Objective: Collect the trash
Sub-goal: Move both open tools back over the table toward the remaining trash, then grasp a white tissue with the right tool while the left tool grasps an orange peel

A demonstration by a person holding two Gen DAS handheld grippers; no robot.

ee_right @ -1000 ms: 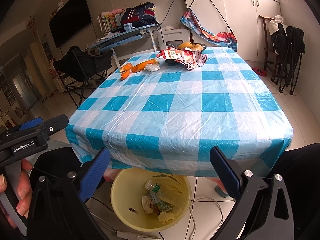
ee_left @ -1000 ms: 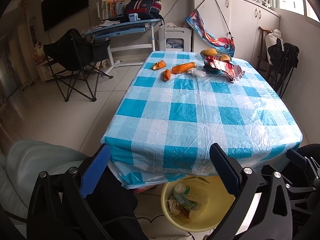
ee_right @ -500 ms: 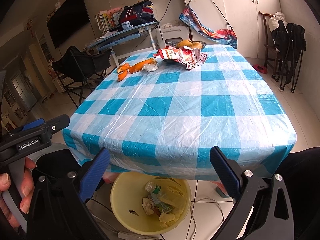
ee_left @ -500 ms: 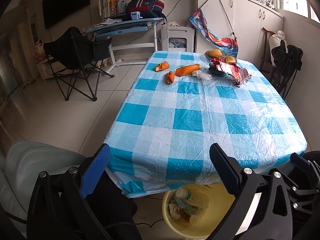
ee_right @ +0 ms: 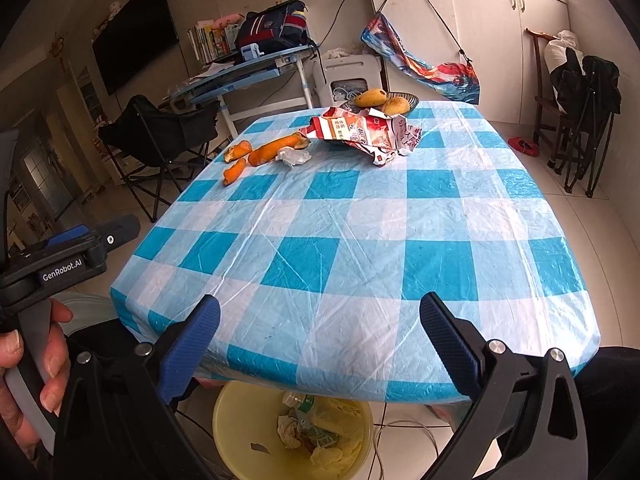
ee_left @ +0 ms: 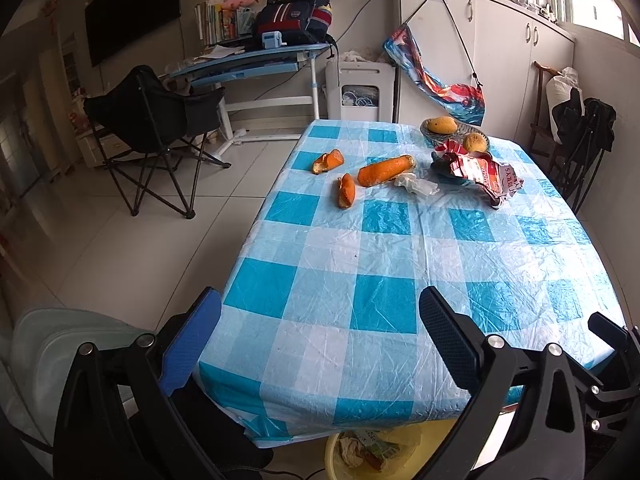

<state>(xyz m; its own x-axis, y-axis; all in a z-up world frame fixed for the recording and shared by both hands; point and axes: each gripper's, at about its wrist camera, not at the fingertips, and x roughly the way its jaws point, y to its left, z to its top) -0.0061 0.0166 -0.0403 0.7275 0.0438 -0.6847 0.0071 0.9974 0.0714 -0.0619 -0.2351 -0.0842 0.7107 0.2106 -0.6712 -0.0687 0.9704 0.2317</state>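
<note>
my left gripper point(ee_left: 320, 338) and right gripper point(ee_right: 320, 340) hang side by side over the near edge of the table point(ee_right: 360, 264), jaws spread, nothing between them. below that near edge, on the floor, sits the bin point(ee_right: 240, 436) with rubbish in it. at the table's far end lie three peels point(ee_left: 386, 169) on the left side, a crumpled tissue point(ee_left: 416, 184) just right of the largest peel, and a torn wrapper point(ee_left: 484, 172) right of the tissue. behind the wrapper, at the table's far edge, a bowl point(ee_right: 412, 100) holds fruit. a folding chair point(ee_left: 152, 120) stands on the floor left of the table, a desk point(ee_left: 248, 64) behind it
</note>
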